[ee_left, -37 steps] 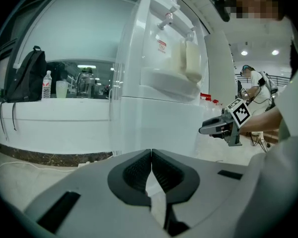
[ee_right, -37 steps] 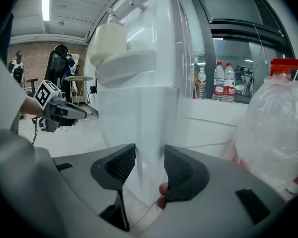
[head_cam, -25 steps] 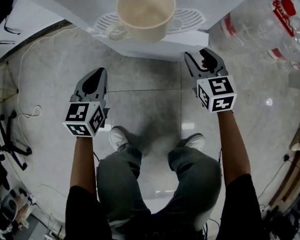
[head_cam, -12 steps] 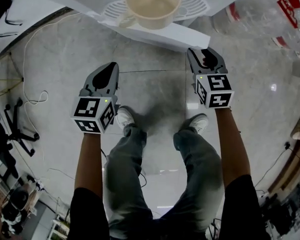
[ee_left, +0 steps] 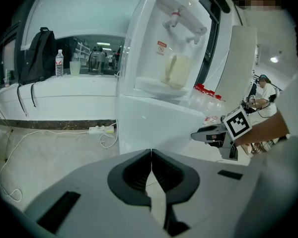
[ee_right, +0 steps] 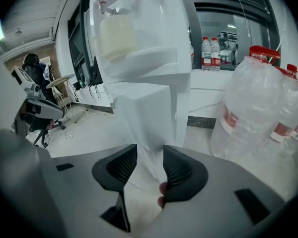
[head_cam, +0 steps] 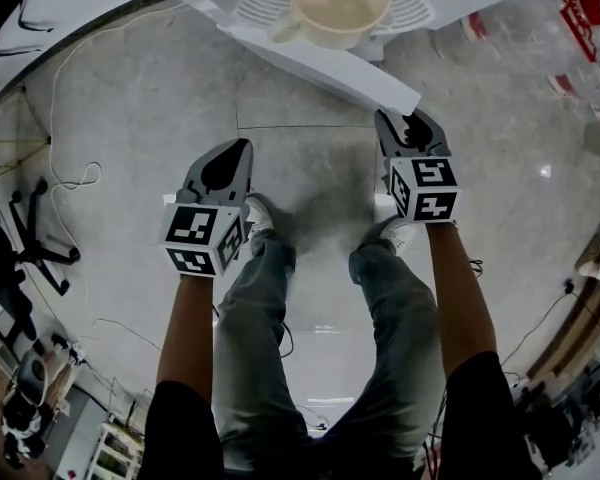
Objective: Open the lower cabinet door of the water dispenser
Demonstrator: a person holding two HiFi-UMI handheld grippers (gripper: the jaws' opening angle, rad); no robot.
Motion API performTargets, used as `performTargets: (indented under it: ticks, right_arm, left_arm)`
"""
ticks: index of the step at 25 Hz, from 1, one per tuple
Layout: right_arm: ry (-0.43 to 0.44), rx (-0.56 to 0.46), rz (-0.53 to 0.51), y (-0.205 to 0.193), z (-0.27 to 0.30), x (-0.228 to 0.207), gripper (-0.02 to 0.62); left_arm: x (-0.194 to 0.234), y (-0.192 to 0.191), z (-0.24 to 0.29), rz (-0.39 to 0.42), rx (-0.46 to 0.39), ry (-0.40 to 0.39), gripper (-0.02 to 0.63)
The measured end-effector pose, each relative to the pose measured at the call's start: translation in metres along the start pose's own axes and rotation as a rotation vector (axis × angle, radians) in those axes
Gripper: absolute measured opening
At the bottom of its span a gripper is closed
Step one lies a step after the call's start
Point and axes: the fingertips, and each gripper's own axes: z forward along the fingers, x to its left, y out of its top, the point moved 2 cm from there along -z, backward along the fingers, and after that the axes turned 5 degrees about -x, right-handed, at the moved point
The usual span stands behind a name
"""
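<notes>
**Head view.** The lower cabinet door [head_cam: 320,63] stands partly swung out from the front of the water dispenser [head_cam: 420,13], below the ledge that carries the cup [head_cam: 340,3]. From above it shows as 1 slanted white strip. Its hinge side sits at the dispenser's left front corner, and its free edge points away from the dispenser toward the person. The right gripper [head_cam: 410,125] meets that free edge, probably because the far end gives the most leverage on the hinge. The left gripper [head_cam: 238,155] hangs clear of the dispenser, beyond the door's swing, and looks idle.

**Left gripper view.** Its 2 jaws are pressed together on nothing. The door's broad face [ee_left: 154,128] is turned this way and stands upright under the dispenser's tap recess. Its long axis appears vertical, though the bottom is hidden.

**Right gripper view.** The door [ee_right: 144,118] is seen edge-on, running up toward the dispenser. Its free edge stands between the 2 ribbed pads [ee_right: 181,170]. The jaws are part-way apart and closing on it, and a firm clamp is not yet evident. Water bottles [ee_right: 258,118] stand just beside the dispenser's other side.
</notes>
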Motion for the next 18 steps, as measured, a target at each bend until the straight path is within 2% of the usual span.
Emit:
performTargets:
  ticks: [9, 18]
  right_arm:
    - [0.0, 0.056, 0.082, -0.013, -0.012, 0.026, 0.178]
    - [0.067, 0.146, 0.064, -0.033, -0.028, 0.072, 0.172]
  left_arm:
    - [-0.003, 0.008, -0.017, -0.021, 0.014, -0.012, 0.018]
    - [-0.012, -0.002, -0.036, -0.066, 0.043, -0.025, 0.018]
